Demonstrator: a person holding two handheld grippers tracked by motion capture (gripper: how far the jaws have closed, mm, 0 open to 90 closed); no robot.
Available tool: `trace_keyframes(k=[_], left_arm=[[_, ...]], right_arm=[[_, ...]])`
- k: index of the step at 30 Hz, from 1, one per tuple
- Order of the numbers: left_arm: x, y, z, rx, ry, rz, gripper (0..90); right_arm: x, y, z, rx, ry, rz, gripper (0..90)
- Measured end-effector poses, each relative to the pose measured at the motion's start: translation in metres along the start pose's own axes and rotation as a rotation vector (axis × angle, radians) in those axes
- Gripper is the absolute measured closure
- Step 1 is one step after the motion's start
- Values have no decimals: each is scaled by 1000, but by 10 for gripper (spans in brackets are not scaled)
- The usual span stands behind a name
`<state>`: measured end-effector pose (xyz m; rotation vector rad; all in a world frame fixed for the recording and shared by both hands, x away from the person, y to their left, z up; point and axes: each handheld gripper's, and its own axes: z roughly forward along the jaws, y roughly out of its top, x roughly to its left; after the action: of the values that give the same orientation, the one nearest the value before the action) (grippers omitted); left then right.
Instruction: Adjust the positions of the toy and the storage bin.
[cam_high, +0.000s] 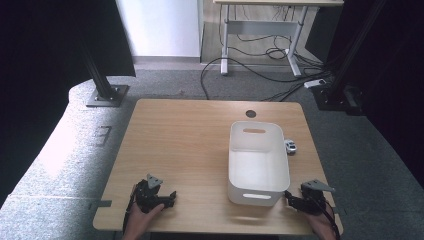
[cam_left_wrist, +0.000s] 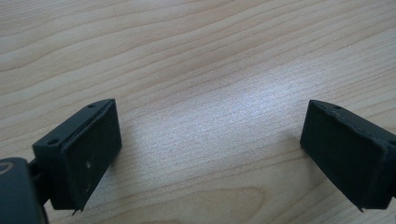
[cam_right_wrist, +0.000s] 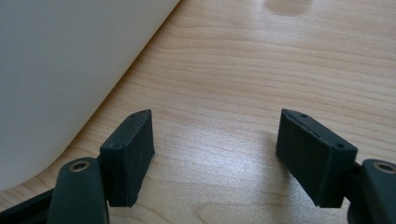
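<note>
Both sets of jaws are held wide and empty; the white bin (cam_high: 258, 162) is found just left of the right gripper (cam_high: 295, 200), well apart from the left gripper (cam_high: 167, 198).

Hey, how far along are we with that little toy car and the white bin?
Nothing looks done yet: the white bin appears empty and the toy car sits on the table beside its far right side. Nothing is in hand; the left gripper and right gripper are open near the front edge. Everything is left, probably binning the car.

Your wooden surface (cam_high: 190, 145) carries a white bin (cam_high: 257, 162), with a small toy car (cam_high: 290, 146) just beside it.
</note>
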<state>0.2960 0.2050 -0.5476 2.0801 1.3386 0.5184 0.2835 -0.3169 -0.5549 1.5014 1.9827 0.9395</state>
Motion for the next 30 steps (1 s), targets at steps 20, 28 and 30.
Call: trace_keyframes(k=[20,28,30], left_arm=[[0,1,1,3,-4,5,42],[0,1,1,3,-4,5,42],[0,1,1,3,-4,5,42]], right_arm=[[1,-2,-1,5,-7,-9,249],[1,-1,-1,6,-14,-6,249],[1,-1,-1,7,-15,-6,246]])
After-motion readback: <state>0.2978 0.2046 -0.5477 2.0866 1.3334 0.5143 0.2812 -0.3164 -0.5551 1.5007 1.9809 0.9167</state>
